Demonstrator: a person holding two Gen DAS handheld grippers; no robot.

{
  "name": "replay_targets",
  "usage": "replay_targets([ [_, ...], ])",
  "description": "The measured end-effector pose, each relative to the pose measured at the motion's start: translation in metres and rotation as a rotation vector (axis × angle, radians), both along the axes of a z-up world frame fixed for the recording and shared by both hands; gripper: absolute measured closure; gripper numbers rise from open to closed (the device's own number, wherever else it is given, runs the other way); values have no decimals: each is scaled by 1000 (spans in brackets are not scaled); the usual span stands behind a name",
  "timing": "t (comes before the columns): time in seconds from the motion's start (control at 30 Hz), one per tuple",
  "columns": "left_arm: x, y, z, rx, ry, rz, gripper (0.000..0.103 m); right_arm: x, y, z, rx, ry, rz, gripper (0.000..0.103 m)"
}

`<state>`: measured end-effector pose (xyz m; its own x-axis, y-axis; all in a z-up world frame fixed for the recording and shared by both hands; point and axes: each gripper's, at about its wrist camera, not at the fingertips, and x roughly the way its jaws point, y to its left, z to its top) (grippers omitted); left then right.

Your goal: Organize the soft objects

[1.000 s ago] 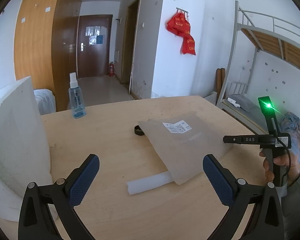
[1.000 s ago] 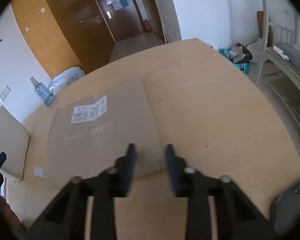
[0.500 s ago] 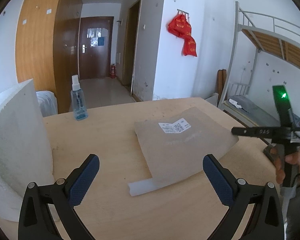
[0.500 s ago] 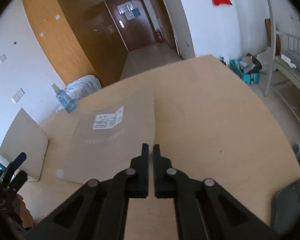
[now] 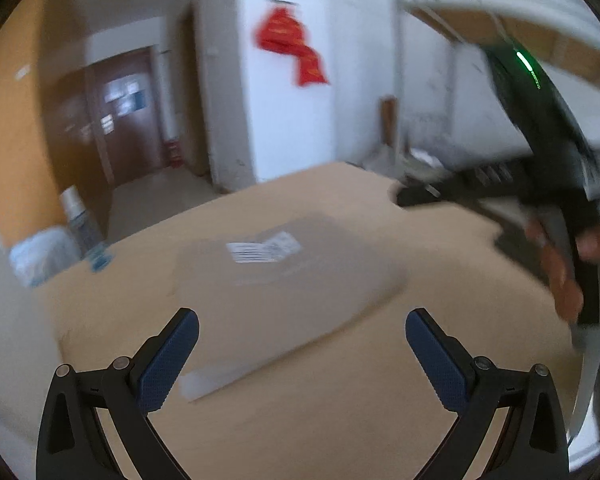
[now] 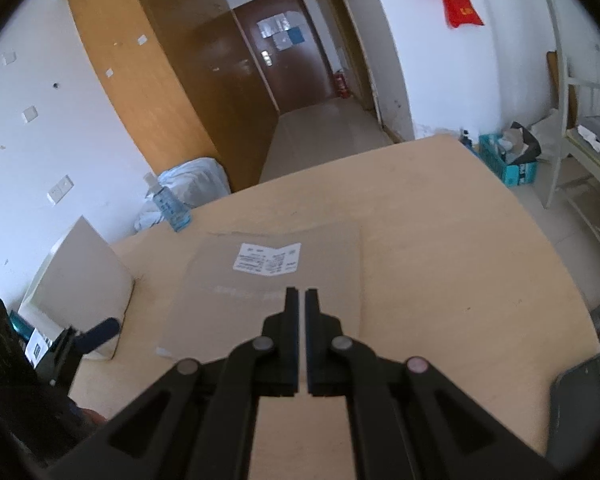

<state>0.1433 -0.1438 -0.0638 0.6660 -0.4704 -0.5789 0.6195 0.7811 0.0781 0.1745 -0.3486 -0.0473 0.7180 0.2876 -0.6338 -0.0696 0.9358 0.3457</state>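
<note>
Left wrist view (blurred): the left hand-held gripper hangs with jaws wide apart, empty, above the near edge of a flat grey mailer lying on the table.

Right wrist view: the right hand-held gripper has its jaws together, holding nothing, over the mailer; bare table spreads rightward.

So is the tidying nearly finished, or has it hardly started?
Hardly started. Nothing looks put away yet: the grey mailer bag lies flat on the table. In hand: nothing, since the right gripper is shut and empty and the left gripper is open. Left: the bag and the white foam strip.
</note>
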Motion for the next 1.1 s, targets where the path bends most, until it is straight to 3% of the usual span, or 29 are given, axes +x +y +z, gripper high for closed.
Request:
replay_targets([
  [0.07,0,-3,-2,30,-24,0,0,0,-2,-1,5,16,3,99],
  [0.13,6,8,-1,-20,10,-8,0,-2,-2,-2,-2,17,4,99],
  [0.27,34,38,-4,-205,233,-34,0,-3,-5,-7,1,30,-12,97],
  [0.63,86,51,-20,-207,327,161,0,1,0,-17,5,13,9,95],
  [0.73,95,53,-29,-225,386,174,0,2,-2,-19,8,12,11,95],
  [1.1,109,46,-40,-221,439,160,0,14,-5,-32,-29,59,-9,95],
])
